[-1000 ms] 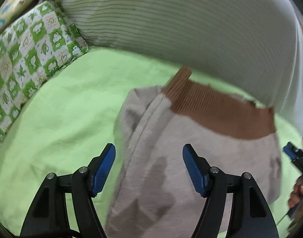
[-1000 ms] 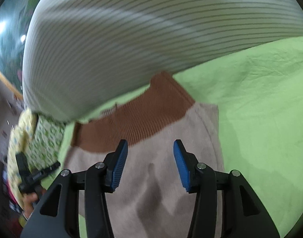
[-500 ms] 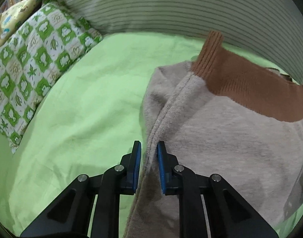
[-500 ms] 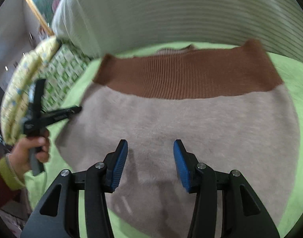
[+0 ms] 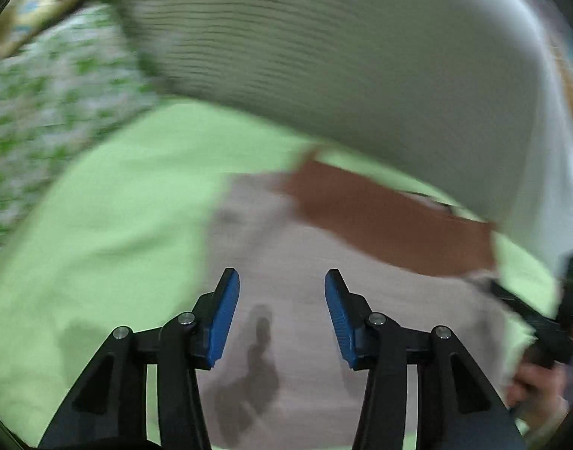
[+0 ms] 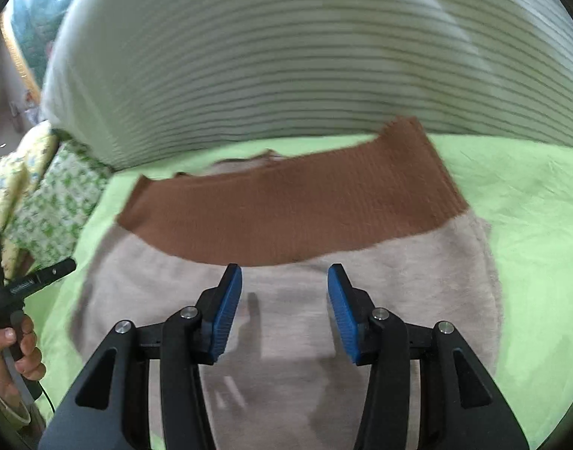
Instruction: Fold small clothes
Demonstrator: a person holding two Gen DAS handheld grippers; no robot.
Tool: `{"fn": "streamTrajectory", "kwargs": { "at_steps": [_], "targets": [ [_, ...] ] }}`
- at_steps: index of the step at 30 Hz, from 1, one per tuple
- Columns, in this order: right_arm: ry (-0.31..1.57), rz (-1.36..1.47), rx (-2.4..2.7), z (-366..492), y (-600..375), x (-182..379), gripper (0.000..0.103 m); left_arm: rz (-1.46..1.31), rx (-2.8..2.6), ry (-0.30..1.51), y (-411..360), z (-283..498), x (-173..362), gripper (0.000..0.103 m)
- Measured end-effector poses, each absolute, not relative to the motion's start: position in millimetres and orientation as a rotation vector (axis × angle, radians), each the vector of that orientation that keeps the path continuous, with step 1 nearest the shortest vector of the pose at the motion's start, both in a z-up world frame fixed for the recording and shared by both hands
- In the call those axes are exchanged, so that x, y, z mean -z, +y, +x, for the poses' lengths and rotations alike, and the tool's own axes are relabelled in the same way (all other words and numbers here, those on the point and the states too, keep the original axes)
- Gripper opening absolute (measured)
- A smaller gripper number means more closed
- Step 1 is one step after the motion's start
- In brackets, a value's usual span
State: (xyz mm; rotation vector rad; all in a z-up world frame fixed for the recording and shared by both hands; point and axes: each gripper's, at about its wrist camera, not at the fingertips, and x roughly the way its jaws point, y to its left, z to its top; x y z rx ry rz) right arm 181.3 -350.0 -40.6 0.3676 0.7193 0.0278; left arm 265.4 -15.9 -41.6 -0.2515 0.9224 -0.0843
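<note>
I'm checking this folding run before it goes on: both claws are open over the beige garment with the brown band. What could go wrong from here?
1. The left view is blurred by motion, so the left claw may close on a poorly chosen spot of the beige garment.
2. The striped pillow lies close to the brown band; a fold toward it could catch there.
3. Either claw, such as the right claw, might pinch the green sheet along with the fabric.

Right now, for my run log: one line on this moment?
left gripper: open, empty | right gripper: open, empty | beige garment: flat on green sheet
</note>
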Motion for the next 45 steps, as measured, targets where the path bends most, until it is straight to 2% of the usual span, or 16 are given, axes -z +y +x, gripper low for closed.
{"fn": "streamTrajectory", "kwargs": {
  "at_steps": [5, 8, 14, 18, 21, 23, 25, 28, 29, 30, 31, 32, 33, 37, 41, 45],
  "targets": [
    [0.772, 0.296, -0.201, 192, -321, 49, 0.048, -0.097, 0.360, 1.037, -96, 284, 67, 0.048],
    [0.861, 0.151, -0.253, 208, -297, 65, 0.041, 0.017, 0.402, 1.082, -119, 300, 93, 0.049],
    [0.829, -0.013, -0.101, 235, -299, 76, 0.034, 0.089, 0.254, 1.036, -111, 349, 114, 0.048],
    [0.772, 0.083, 0.008, 239, -327, 68, 0.032, 0.062, 0.216, 0.996, -98, 364, 109, 0.044],
    [0.729, 0.226, 0.144, 227, -371, 64, 0.031, 0.001, 0.144, 0.967, -68, 368, 104, 0.034],
    [0.701, 0.285, 0.268, 210, -401, 64, 0.030, -0.035, 0.101, 0.956, -46, 369, 105, 0.016],
    [0.700, 0.341, 0.332, 198, -419, 67, 0.029, -0.077, 0.089, 0.958, -31, 370, 108, 0.007],
    [0.675, 0.393, 0.333, 185, -424, 65, 0.025, -0.105, 0.051, 0.940, -30, 367, 105, 0.005],
    [0.669, 0.401, 0.322, 182, -420, 61, 0.028, -0.107, 0.041, 0.934, -35, 364, 101, 0.008],
    [0.663, 0.398, 0.319, 178, -416, 57, 0.028, -0.112, 0.048, 0.924, -44, 358, 97, 0.014],
    [0.651, 0.399, 0.299, 173, -409, 52, 0.028, -0.112, 0.072, 0.905, -52, 353, 92, 0.037],
    [0.639, 0.412, 0.264, 168, -403, 47, 0.029, -0.099, 0.094, 0.881, -61, 346, 85, 0.054],
    [0.635, 0.420, 0.244, 163, -400, 45, 0.030, -0.092, 0.123, 0.864, -69, 342, 80, 0.057],
    [0.677, 0.412, 0.116, 167, -365, 44, 0.033, -0.057, 0.261, 0.913, -110, 354, 82, 0.059],
    [0.745, 0.343, 0.049, 177, -334, 52, 0.033, 0.093, 0.137, 1.011, -143, 382, 111, 0.059],
    [0.780, 0.328, 0.165, 179, -344, 57, 0.034, 0.086, 0.000, 0.965, -129, 402, 109, 0.059]
  ]
}}
